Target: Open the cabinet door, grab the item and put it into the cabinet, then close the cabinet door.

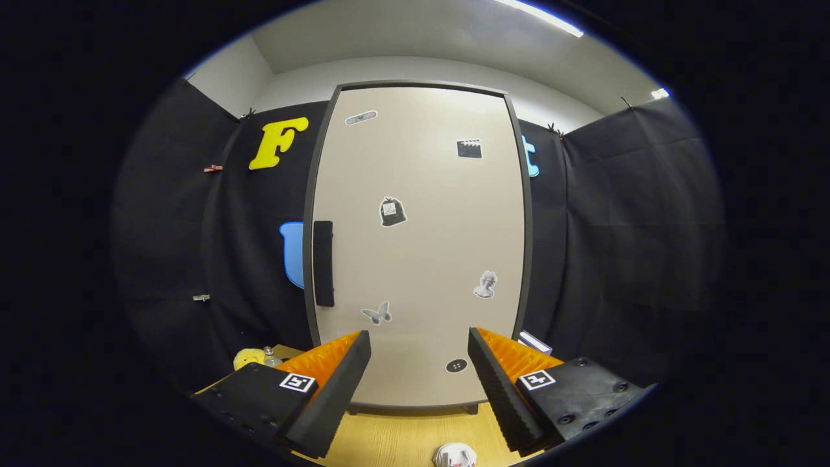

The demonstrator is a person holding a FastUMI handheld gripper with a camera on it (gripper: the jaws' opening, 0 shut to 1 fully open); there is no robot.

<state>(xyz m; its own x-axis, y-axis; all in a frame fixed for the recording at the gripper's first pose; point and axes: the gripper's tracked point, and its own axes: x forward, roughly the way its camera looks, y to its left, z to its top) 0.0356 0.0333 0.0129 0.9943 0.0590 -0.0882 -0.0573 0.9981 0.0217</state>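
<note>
At the lower left of the frame, a small yellow object (248,357) sat on the wooden table (402,441) beside a small clear piece, both too small to identify. Just right of that, near mid-height, the dark vertical handle (323,263) ran along the left edge of the cabinet door (421,246), which stood shut and filled the centre of the frame, its pale face dotted with stickers. The gripper (419,373) was held in front of the door's lower part with its fingers spread wide and nothing between them. At the bottom centre, below the fingers, lay a small white crumpled item (455,455), probably the thing to be stowed; it looked soft and light, likely to give under pressure, so pinching it across its bulk should serve. The door looked rigid and flat, and the handle seemed the only sensible place to take hold, clamped across its narrow width.
</note>
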